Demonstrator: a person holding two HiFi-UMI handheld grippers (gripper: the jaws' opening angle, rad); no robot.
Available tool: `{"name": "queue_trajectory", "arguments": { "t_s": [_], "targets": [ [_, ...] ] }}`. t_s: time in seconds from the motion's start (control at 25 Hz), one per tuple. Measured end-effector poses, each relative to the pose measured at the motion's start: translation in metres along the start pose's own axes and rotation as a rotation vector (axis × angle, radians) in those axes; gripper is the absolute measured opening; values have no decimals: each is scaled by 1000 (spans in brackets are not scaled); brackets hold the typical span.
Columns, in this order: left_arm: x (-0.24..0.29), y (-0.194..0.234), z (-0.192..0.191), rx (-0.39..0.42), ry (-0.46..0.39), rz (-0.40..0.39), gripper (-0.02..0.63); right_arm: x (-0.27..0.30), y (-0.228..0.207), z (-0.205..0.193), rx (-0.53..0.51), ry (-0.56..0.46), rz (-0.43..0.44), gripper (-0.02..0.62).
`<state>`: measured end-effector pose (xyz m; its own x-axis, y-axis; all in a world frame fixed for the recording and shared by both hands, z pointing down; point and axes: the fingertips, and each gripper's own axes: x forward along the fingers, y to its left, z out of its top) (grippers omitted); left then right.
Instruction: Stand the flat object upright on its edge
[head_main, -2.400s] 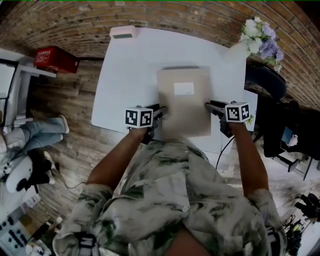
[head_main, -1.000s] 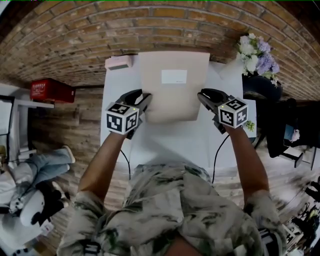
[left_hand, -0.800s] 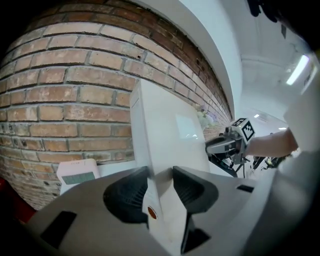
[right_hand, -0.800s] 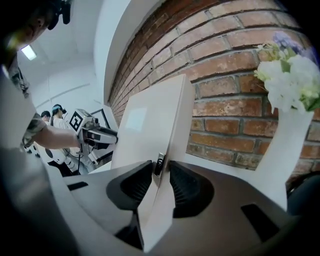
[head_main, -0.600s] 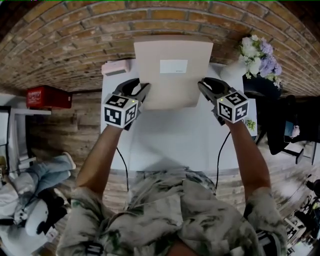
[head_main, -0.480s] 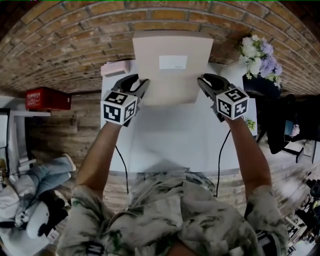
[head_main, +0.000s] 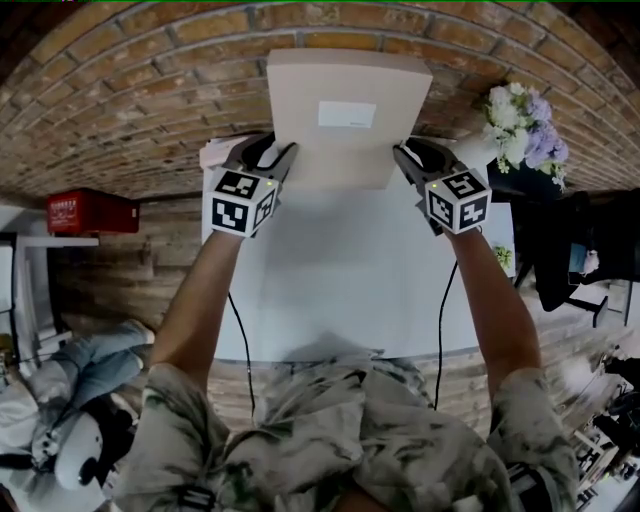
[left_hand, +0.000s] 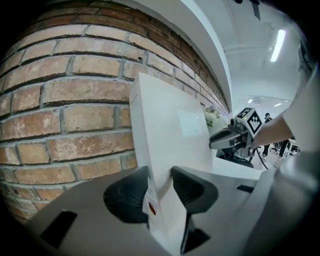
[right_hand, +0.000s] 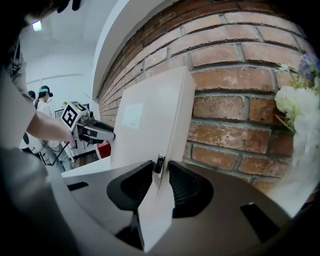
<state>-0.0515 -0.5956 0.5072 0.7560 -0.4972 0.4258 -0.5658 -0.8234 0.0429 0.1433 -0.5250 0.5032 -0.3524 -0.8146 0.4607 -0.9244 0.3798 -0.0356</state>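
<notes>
A flat beige box with a white label stands tilted up on its lower edge at the far end of the white table, close to the brick wall. My left gripper is shut on its left side edge, and my right gripper is shut on its right side edge. In the left gripper view the box rises between the dark pads of my left gripper. The right gripper view shows the box pinched in my right gripper. Both pads press on its thin edge.
The brick wall stands right behind the box. A bunch of white and purple flowers sits at the table's far right corner, a pink item at its far left corner. A red box lies left, a black chair right.
The box has gone from lying flat on the table to standing nearly upright. Both grippers have carried it away from me, up to the wall.
</notes>
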Motion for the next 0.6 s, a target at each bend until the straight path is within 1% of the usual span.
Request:
{"name": "queue_trajectory", "arguments": {
  "t_s": [0.32, 0.6],
  "targets": [
    [29, 19, -9, 32, -6, 32, 170, 28, -19, -1, -57, 4, -60, 123],
    [48, 31, -19, 55, 14, 53, 169, 46, -29, -6, -82, 15, -86, 120]
  ]
}}
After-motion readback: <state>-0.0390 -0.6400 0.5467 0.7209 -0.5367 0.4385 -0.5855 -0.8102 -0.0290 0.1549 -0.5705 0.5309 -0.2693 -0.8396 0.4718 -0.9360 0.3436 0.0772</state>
